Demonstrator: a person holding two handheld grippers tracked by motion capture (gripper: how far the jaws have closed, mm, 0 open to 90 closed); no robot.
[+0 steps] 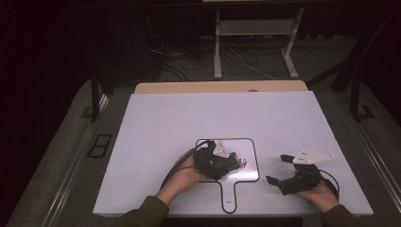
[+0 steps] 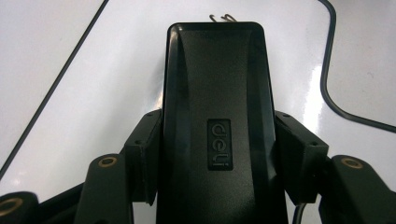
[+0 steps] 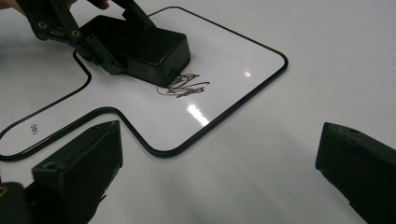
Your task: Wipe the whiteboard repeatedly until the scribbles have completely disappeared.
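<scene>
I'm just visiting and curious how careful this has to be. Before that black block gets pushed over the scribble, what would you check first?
1. Left gripper clamped on the eraser: ok, jaws press both its sides.
2. Eraser flat on the small whiteboard: ok.
3. Scribble in its path: ok, right at the eraser's front edge.
4. Right gripper out of the way: ok, open, off the board.
5. Whiteboard held steady: not ok, nothing pins it.
6. Marks wipeable: cannot tell.
</scene>
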